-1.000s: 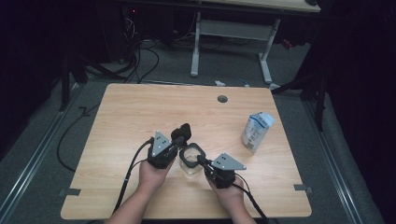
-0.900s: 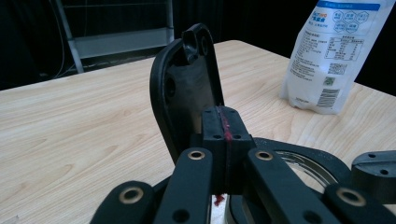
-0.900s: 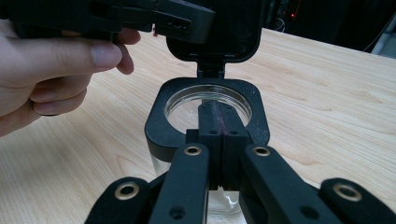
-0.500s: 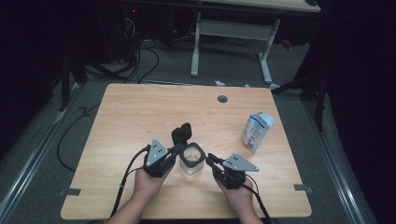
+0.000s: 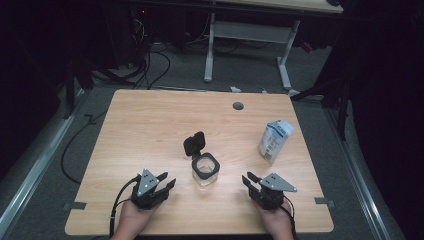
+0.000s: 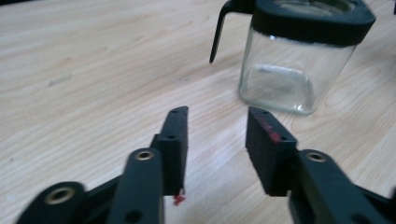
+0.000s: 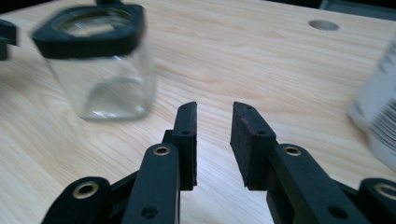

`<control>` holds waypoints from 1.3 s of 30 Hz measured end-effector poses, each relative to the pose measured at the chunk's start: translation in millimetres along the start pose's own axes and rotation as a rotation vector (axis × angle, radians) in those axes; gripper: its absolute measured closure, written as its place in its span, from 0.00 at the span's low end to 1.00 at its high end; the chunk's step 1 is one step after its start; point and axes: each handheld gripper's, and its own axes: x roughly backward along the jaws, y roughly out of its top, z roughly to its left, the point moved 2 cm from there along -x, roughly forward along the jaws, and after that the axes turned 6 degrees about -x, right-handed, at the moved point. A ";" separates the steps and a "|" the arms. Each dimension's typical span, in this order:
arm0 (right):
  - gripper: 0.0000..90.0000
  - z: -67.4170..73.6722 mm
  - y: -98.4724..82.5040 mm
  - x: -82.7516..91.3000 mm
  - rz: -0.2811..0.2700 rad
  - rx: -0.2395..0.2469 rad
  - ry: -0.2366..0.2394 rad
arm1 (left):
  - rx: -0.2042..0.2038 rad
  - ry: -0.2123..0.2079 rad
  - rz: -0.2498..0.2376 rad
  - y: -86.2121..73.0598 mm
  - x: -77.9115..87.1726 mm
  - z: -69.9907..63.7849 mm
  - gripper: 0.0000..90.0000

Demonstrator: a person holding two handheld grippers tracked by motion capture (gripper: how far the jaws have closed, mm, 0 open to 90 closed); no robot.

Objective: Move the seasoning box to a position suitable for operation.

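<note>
The wooden table (image 5: 150, 125) carries little: a white and blue carton-like pack (image 5: 274, 141) stands toward its right side, and the glass jar (image 5: 205, 171), square-bodied with a black collar and its black flip lid (image 5: 194, 143) swung open behind it, stands near the middle of the front half. The jar appears empty.

The left hand-held gripper (image 5: 166, 183) rests low near the front edge, left of the jar and apart from it. Its jaws have just been opening and stand spread with nothing between them, as the left gripper view shows, with the jar (image 6: 299, 60) ahead and to the right. The right hand-held gripper (image 5: 248, 180) sits on the other side, also apart from the jar. Its jaws too have just been opening and are parted around bare wood, with the jar (image 7: 100, 65) ahead and to the left.

The main risk, as I judge it, is the jar itself. Glass walls are smooth, so a pinch placed off-centre or too lightly could let it slip or tip over. The open lid sticks out behind, and a gripper coming in high could catch it and drag the jar. The pack looks tall and light, so a wide sweep of the right arm might knock it over.
</note>
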 end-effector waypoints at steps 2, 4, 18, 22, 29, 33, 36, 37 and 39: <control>0.79 -3.9 -0.4 0.6 0.000 -0.015 -0.015 | 0.002 0.007 -0.007 -0.2 1.2 2.3 0.61; 0.81 -14.0 -1.2 2.4 0.007 -0.037 -0.055 | 0.002 0.010 0.000 -1.8 4.8 11.9 0.59; 0.65 -42.9 -13.0 13.1 -0.004 -0.054 -0.161 | 0.050 0.021 0.006 -19.3 22.8 32.7 0.63; 0.65 -57.0 -5.5 20.1 0.007 -0.113 -0.194 | 0.045 -0.004 -0.013 -15.0 27.7 25.6 0.65; 0.67 -80.9 10.2 15.4 0.007 -0.159 -0.180 | 0.058 0.001 -0.013 -14.9 25.7 26.2 0.60; 0.62 -96.2 19.5 1.7 -0.005 -0.170 -0.215 | 0.090 0.000 -0.011 -16.1 24.4 29.5 0.60; 0.62 -100.6 22.8 -3.6 -0.012 -0.175 -0.215 | 0.099 0.000 -0.010 -17.0 24.7 30.2 0.60; 0.63 -104.3 26.0 -7.1 -0.035 -0.169 -0.194 | 0.101 0.003 -0.013 -17.6 25.6 30.7 0.60; 0.64 -104.8 27.8 -9.2 -0.029 -0.168 -0.192 | 0.101 0.003 -0.012 -17.9 26.2 31.1 0.60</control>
